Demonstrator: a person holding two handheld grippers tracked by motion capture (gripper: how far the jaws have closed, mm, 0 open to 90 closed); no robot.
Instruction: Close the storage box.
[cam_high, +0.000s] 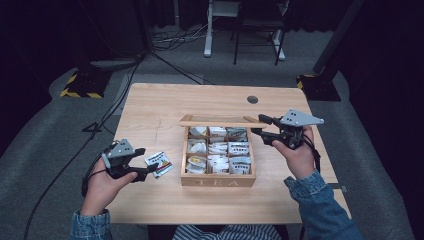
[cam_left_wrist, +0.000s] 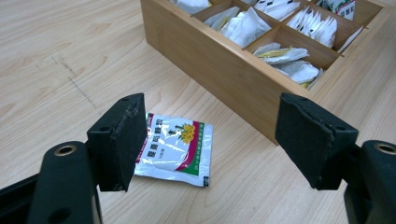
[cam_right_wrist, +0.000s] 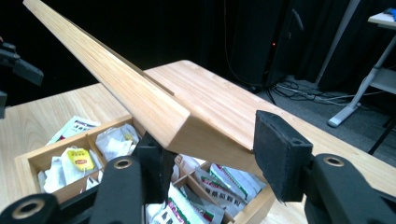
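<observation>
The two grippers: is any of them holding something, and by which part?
The right gripper has the lid of the tea box between its jaws at a front corner. The left gripper holds nothing; a tea packet lies under its open jaws.

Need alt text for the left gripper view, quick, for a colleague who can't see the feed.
The left gripper's two black jaws stand wide open above a light wooden table, with a white, green-and-red-edged tea sachet lying flat on the table just beside the left jaw, not gripped. Behind it sits a wooden tea box, its compartments filled with tea bags.
</observation>
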